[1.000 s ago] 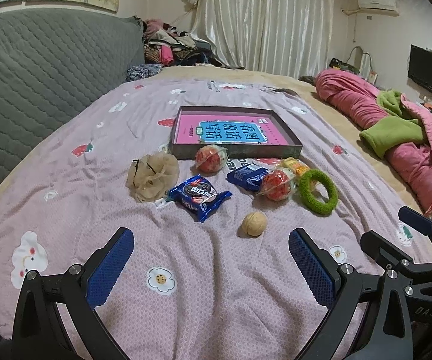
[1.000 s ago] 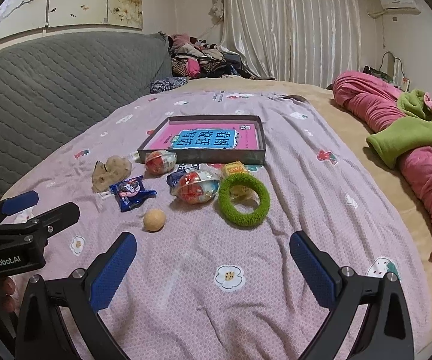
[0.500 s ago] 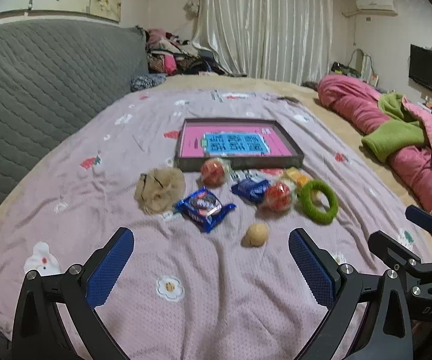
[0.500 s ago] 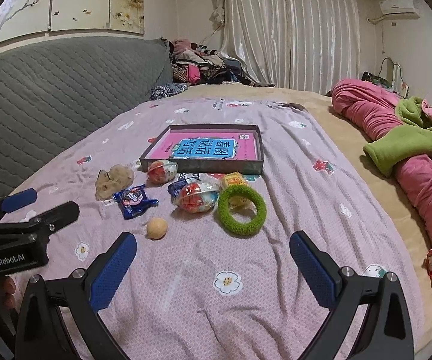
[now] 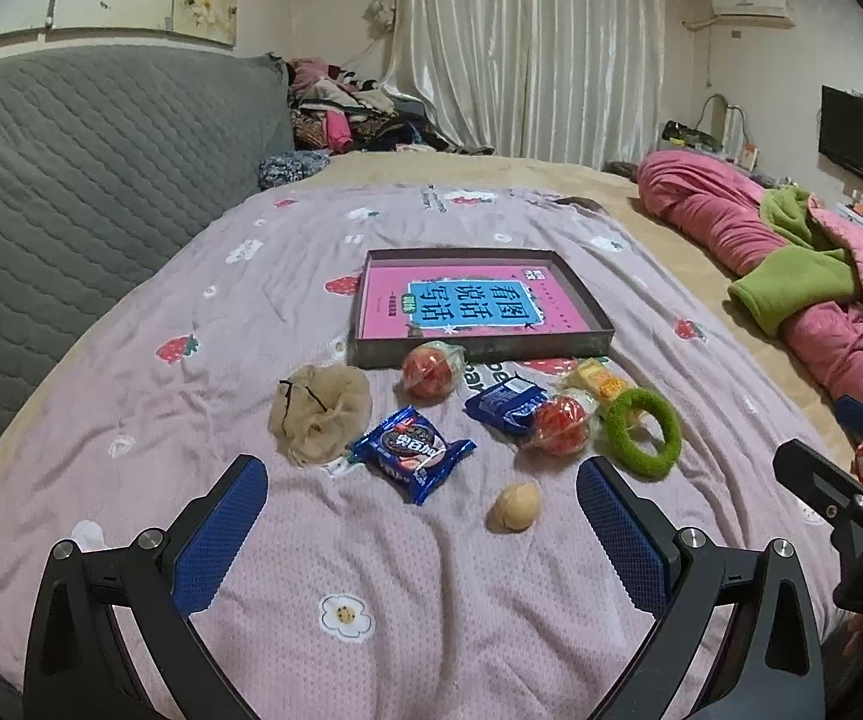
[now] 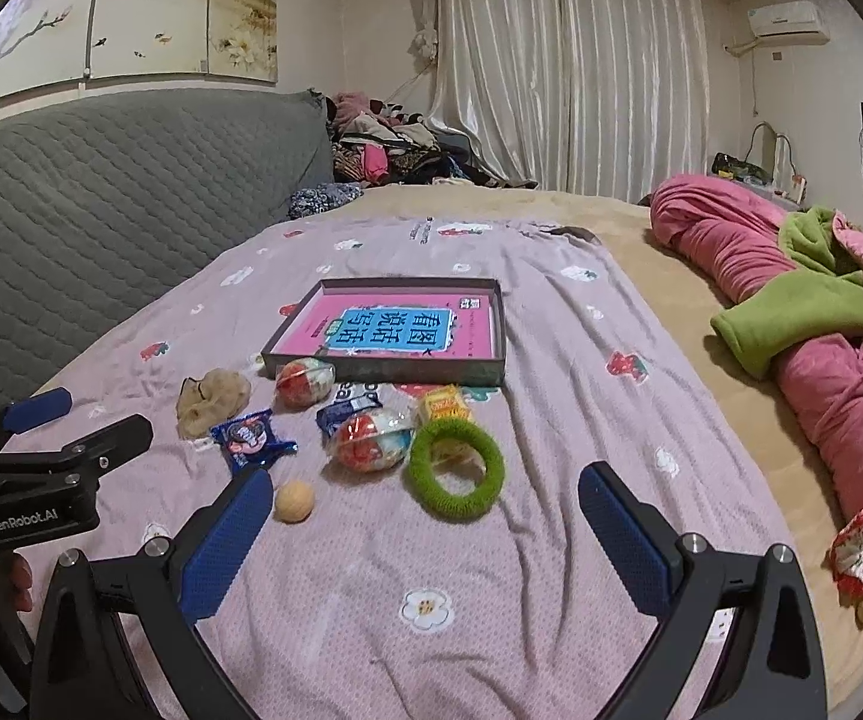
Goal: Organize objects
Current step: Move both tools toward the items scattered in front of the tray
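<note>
A dark shallow box (image 5: 479, 354) with a pink book inside lies on the lilac bedspread (image 5: 371, 570). In front of it are scattered a beige hair net (image 5: 320, 411), a blue cookie packet (image 5: 410, 453), two wrapped red fruits (image 5: 431, 369) (image 5: 560, 423), a second blue packet (image 5: 506, 405), a yellow packet (image 5: 596, 381), a green ring (image 5: 644, 432) and a walnut (image 5: 515, 507). My left gripper (image 5: 422, 540) hangs open, nearer than the walnut. My right gripper (image 6: 425, 546) is open too, with the green ring (image 6: 455, 468) and walnut (image 6: 293, 501) just beyond it. Neither holds anything.
A grey quilted headboard (image 5: 71, 168) runs along the left. A pink and green quilt (image 5: 803, 276) is heaped at the right. A red snack bag (image 6: 860, 546) lies at the right bed edge. Clothes (image 6: 383, 150) are piled at the far end.
Both cameras have tilted up a little and drawn back slightly, so the objects sit lower and smaller in view. Nothing on the bed has moved; both grippers stay open.
</note>
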Action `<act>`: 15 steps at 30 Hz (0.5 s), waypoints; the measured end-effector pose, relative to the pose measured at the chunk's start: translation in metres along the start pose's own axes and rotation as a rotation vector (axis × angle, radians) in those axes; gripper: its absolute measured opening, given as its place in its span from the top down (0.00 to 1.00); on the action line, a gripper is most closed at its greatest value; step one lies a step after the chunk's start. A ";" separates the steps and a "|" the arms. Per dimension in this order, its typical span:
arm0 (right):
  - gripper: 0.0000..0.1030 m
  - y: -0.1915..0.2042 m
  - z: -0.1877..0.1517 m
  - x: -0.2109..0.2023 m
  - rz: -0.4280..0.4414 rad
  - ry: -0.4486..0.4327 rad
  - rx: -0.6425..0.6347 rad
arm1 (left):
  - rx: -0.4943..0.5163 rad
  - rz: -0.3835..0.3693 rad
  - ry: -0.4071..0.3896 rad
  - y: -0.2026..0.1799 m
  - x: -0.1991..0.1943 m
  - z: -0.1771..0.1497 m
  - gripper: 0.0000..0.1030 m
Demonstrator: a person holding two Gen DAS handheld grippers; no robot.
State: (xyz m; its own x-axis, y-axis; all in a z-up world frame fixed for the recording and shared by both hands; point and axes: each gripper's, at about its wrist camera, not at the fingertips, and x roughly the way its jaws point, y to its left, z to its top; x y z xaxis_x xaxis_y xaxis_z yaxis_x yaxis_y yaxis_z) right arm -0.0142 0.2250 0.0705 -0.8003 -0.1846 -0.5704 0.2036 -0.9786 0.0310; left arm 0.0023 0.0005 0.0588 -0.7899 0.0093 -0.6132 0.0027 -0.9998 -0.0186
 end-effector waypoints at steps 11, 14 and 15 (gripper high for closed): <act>0.00 -0.002 0.020 0.018 -0.013 -0.002 -0.030 | -0.002 0.014 0.020 -0.005 0.026 0.022 0.00; 0.00 -0.003 0.022 0.029 -0.028 0.018 -0.038 | -0.009 0.011 0.035 -0.004 0.038 0.024 0.00; 0.00 -0.003 0.021 0.034 -0.037 0.028 -0.042 | -0.014 0.011 0.044 -0.004 0.043 0.024 0.00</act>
State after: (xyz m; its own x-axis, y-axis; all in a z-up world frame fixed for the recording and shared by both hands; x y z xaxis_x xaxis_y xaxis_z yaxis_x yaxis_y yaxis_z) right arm -0.0539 0.2197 0.0683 -0.7919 -0.1455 -0.5931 0.1980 -0.9799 -0.0241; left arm -0.0459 0.0045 0.0516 -0.7620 -0.0005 -0.6476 0.0196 -0.9996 -0.0223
